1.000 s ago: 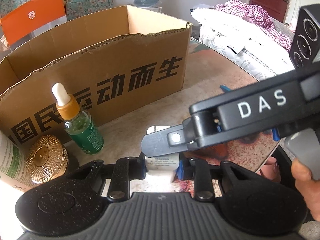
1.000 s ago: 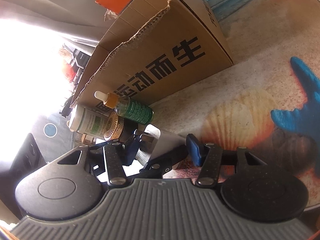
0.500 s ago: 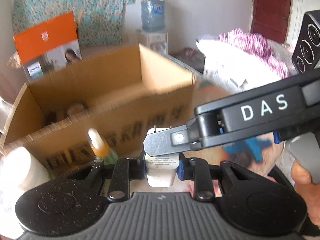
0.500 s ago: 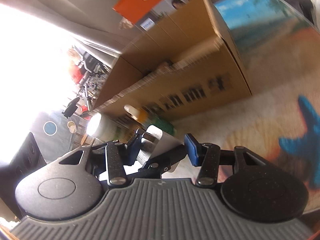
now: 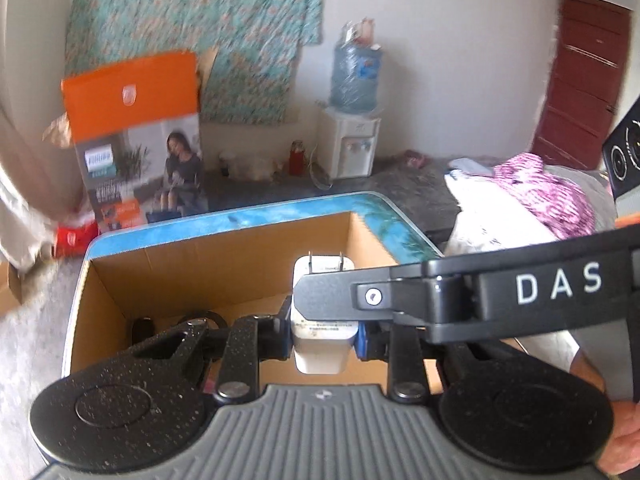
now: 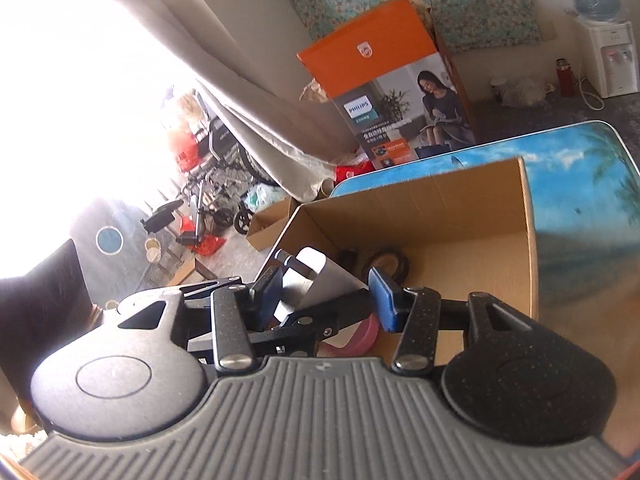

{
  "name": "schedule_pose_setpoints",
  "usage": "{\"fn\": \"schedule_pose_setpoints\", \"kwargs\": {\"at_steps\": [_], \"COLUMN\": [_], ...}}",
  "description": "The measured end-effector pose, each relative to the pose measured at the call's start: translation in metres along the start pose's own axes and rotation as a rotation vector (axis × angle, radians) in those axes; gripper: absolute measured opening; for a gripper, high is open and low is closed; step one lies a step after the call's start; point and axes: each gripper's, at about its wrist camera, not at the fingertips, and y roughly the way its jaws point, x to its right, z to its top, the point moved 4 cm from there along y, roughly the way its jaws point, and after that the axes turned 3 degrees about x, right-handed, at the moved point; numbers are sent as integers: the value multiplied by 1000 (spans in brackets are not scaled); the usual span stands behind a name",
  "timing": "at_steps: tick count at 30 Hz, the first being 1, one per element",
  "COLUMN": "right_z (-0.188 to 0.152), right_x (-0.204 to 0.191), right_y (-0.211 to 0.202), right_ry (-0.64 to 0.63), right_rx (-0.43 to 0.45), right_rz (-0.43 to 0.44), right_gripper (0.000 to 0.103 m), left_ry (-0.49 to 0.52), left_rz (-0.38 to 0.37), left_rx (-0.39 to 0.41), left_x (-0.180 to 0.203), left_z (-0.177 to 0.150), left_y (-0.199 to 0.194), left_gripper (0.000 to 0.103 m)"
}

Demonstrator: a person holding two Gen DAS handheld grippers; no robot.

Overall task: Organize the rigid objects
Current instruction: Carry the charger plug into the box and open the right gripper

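A white charger plug (image 5: 324, 346) with two metal prongs pointing away hangs above the open cardboard box (image 5: 200, 272). My left gripper (image 5: 323, 334) is shut on its sides with blue pads. My right gripper's finger (image 5: 340, 296) comes in from the right and lies across the plug's upper face. In the right wrist view the plug (image 6: 320, 280) sits between the blue pads of my right gripper (image 6: 324, 294), which is shut on it, and the left gripper's black fingers (image 6: 304, 324) cross below. Dark round items (image 6: 388, 264) and a pink ring (image 6: 366, 334) lie inside the box (image 6: 440, 208).
The box stands on a table with a blue beach print (image 6: 580, 184). Behind it an orange carton (image 5: 132, 92) leans at the wall, with a water dispenser (image 5: 352, 148) further right. A heap of cloth (image 5: 540, 192) is at the right. A person's hand (image 5: 624, 440) grips the right handle.
Both grippers rose together with the plug still between them. The box's printed front wall, dropper bottle and gold jar dropped out of view; the box's inside now shows.
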Motion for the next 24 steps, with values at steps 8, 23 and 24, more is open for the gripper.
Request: {"fn": "schedule_pose_setpoints", "kwargs": {"at_steps": [8,23,24], "right_z": [51,53,53], "right_x": [48,82,84], "right_y": [99,194,197], "right_ry": [86,66,65], "right_rx": [-182,-355,-359], "right_rz": [-8,-65,-67], "right_gripper": [48,47,47], "left_ry": [-104,-239,-244], "left_rz": [40,76,73], "left_rx": [-175,-337,-341], "left_x": [-43,-86,-87], "left_z": [19,8,7], "left_y": [86,162,164], "left_gripper": [28,28,28]}}
